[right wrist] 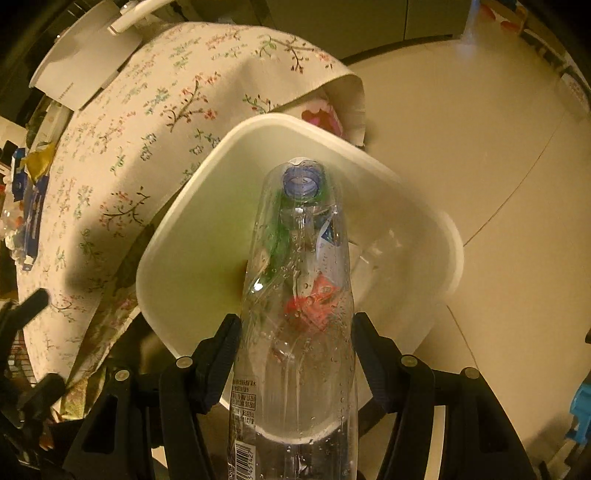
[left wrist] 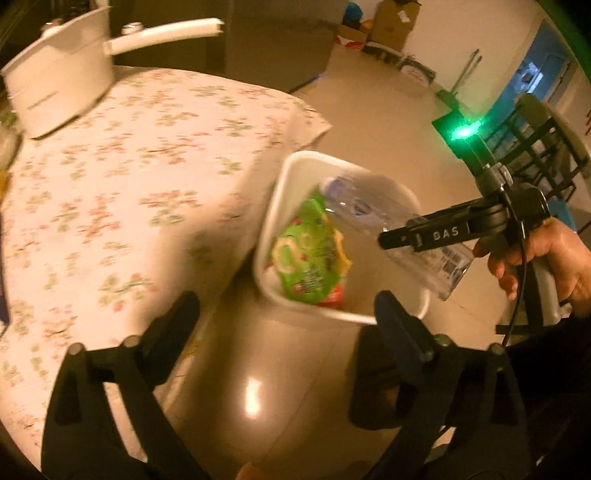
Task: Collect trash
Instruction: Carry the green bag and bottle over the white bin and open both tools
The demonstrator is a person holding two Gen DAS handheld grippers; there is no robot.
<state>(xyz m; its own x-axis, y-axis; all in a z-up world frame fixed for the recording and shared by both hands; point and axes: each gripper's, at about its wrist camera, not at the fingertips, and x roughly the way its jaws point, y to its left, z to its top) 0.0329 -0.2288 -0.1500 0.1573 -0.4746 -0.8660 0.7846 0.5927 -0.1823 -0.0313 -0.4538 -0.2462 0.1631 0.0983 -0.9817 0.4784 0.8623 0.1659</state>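
A white bin stands on the floor beside the table; it also shows in the right wrist view. A green snack wrapper lies inside it. My right gripper is shut on a clear plastic bottle and holds it over the bin's mouth, cap end pointing down and forward. In the left wrist view the bottle is blurred and the right gripper reaches in from the right. My left gripper is open and empty, above the floor near the bin.
The table with a floral cloth lies to the left, its cloth corner hanging beside the bin. A white saucepan stands at the table's far end. Litter lies at the table's far left. Cardboard boxes and a black rack stand across the floor.
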